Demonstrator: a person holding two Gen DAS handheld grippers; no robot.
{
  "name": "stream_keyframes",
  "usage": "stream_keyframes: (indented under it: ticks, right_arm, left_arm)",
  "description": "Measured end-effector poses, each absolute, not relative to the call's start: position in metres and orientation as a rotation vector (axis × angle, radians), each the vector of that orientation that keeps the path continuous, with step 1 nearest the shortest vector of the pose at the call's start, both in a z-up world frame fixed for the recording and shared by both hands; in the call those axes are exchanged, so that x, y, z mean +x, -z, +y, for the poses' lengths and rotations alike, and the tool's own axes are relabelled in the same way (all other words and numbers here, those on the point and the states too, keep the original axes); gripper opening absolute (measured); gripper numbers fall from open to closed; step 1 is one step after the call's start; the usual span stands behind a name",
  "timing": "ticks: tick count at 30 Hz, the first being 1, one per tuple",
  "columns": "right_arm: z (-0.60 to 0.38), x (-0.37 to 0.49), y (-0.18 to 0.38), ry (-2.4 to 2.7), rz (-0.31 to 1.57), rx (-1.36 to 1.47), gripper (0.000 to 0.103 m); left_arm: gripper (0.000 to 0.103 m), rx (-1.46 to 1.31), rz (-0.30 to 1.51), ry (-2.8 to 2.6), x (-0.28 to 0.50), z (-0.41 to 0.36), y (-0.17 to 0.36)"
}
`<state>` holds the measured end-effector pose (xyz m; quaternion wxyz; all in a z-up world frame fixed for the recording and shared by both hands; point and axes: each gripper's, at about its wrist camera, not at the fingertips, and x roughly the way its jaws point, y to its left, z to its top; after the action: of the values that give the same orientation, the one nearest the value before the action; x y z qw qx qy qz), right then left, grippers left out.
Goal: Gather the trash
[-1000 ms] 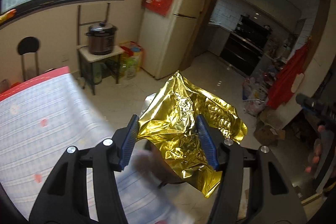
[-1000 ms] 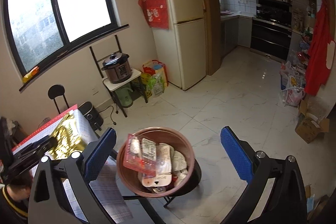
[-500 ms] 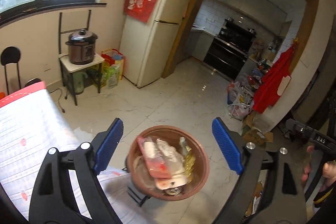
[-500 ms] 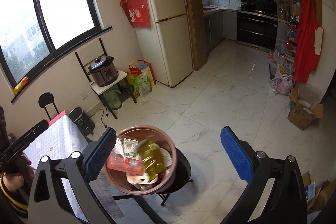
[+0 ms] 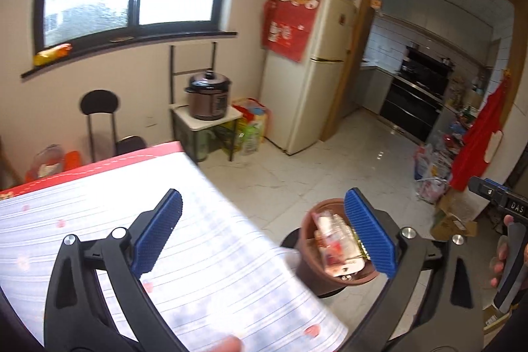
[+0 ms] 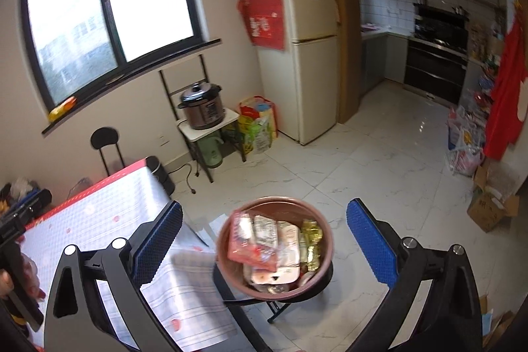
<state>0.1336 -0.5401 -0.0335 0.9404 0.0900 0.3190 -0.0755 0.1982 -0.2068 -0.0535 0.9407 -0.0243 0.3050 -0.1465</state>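
A brown round bin stands on a black stool beside the table. It holds wrappers, among them a red packet and the gold foil wrapper. The bin also shows in the left wrist view, partly behind my right blue pad. My left gripper is open and empty over the table's edge. My right gripper is open and empty above the bin.
The table has a white lined cloth with a red border. A fridge, a rice cooker on a small stand, a black chair and cardboard boxes stand around the tiled floor.
My left gripper opened and let the gold foil wrapper drop into the bin, then swung left over the table. My right gripper stayed open above the bin.
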Motion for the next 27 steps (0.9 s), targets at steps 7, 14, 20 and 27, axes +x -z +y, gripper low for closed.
stream_keyframes:
  ticks: [7, 14, 20, 27]
  right_arm:
    - [-0.484, 0.112, 0.015, 0.133, 0.635, 0.162, 0.098]
    - [-0.453, 0.090, 0.001, 0.135, 0.593, 0.142, 0.098]
    - [-0.436, 0.085, -0.003, 0.150, 0.588, 0.125, 0.098]
    - [-0.422, 0.085, -0.005, 0.154, 0.583, 0.109, 0.098]
  left_arm:
    - [0.097, 0.030, 0.578, 0.245, 0.156, -0.169, 0.023]
    - [0.097, 0.014, 0.543, 0.226, 0.128, -0.133, 0.007]
    - [0.097, 0.010, 0.539, 0.215, 0.121, -0.113, 0.005]
    - [0.097, 0.013, 0.536, 0.205, 0.123, -0.102, 0.002]
